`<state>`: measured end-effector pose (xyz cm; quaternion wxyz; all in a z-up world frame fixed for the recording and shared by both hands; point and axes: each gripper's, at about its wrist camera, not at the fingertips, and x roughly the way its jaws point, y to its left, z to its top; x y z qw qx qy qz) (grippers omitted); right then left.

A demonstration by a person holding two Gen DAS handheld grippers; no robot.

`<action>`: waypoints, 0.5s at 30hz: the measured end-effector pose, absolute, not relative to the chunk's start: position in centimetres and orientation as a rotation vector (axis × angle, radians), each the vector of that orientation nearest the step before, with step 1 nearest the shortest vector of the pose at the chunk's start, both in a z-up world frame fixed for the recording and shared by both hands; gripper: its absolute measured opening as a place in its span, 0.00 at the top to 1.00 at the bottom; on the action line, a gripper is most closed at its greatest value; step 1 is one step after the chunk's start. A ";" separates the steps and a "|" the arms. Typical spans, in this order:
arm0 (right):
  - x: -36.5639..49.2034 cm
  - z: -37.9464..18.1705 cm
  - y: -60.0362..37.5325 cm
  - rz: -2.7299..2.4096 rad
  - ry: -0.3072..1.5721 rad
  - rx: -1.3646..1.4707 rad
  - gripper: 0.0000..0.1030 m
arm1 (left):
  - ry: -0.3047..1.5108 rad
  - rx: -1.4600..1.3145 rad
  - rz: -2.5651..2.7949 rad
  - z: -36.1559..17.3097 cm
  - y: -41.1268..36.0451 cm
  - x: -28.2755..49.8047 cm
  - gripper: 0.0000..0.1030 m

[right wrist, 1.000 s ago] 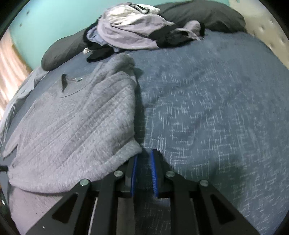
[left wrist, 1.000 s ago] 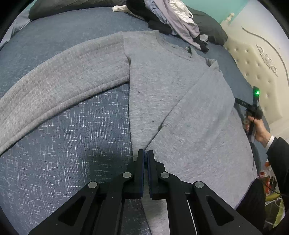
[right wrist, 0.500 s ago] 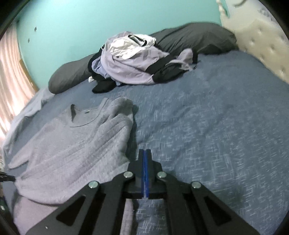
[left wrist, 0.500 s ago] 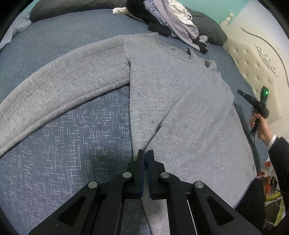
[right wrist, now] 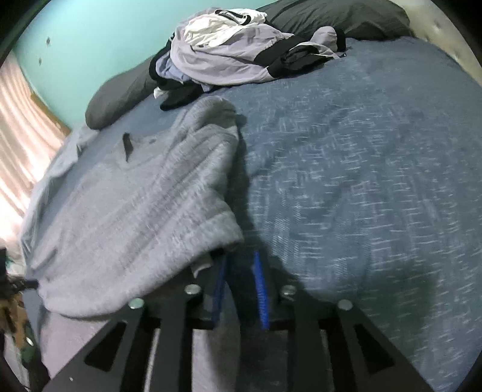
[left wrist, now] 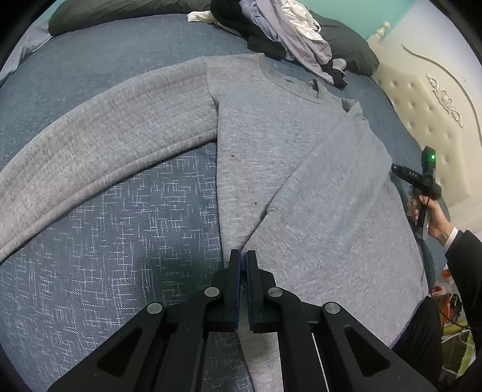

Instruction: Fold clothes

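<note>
A grey sweater (left wrist: 271, 144) lies front-up on the blue bedspread (left wrist: 114, 241). One sleeve (left wrist: 99, 132) stretches out to the left, and the other sleeve (left wrist: 325, 187) is folded across the body. My left gripper (left wrist: 243, 256) is shut, its tips over the sweater's side edge near the folded cuff; no fabric shows between its pads. In the right wrist view my right gripper (right wrist: 239, 262) stands open, blue pads apart, beside the sweater's (right wrist: 144, 205) folded edge. A hand (left wrist: 433, 217) holds that gripper at the sweater's far right side.
A pile of loose clothes (right wrist: 241, 45) sits on dark pillows (right wrist: 331, 15) at the head of the bed. A cream padded headboard (left wrist: 421, 99) runs along the right. Bare bedspread (right wrist: 361, 165) lies right of the sweater. Curtains (right wrist: 24, 126) hang at far left.
The right gripper, shut and raised half a second ago, has dropped back to the sweater's edge and opened. The left gripper has stayed shut in place.
</note>
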<state>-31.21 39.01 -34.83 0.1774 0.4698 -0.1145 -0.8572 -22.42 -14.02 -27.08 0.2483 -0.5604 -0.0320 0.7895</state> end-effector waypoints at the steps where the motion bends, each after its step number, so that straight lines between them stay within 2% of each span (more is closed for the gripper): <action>1: -31.3 -34.9 39.0 -2.425 -0.340 1.328 0.73 | -0.087 -1.527 2.150 -27.1 -14.0 -22.4 0.97; 15: -32.6 -35.0 38.0 -2.364 -0.505 1.258 0.72 | -0.084 -1.528 2.138 -27.1 -13.9 -22.3 0.97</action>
